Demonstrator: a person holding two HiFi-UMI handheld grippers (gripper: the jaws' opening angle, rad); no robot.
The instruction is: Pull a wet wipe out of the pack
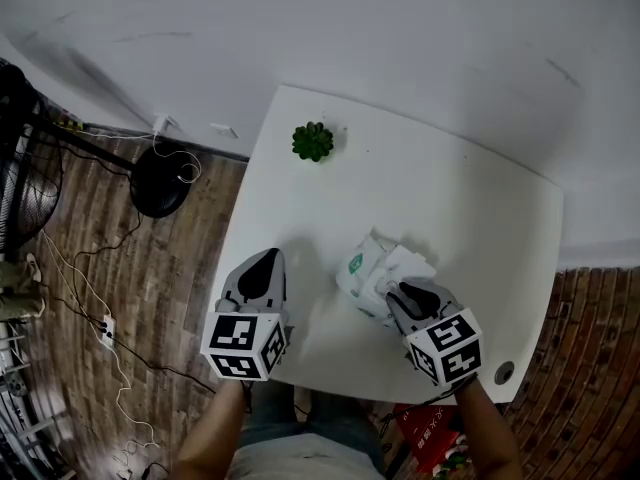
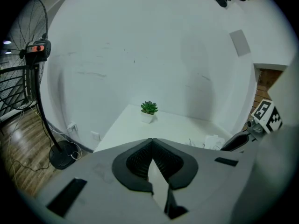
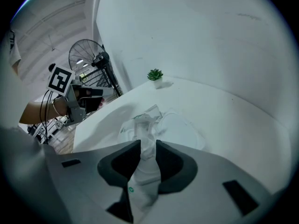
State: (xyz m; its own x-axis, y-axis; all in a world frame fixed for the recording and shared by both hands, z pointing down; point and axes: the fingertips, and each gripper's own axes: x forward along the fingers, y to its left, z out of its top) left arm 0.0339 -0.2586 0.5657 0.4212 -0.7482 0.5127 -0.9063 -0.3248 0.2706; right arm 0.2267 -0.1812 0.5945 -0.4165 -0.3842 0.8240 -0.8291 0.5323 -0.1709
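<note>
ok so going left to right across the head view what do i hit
fan → left claw → plant → wipe pack → right claw → hole in the table

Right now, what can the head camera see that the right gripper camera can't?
Only the head view shows the right gripper's marker cube and the round hole in the table. Only the right gripper view shows its jaws pinching a white strip from the pack; wipe or flap, I cannot tell. Both show the pack, plant, table and left gripper.
</note>
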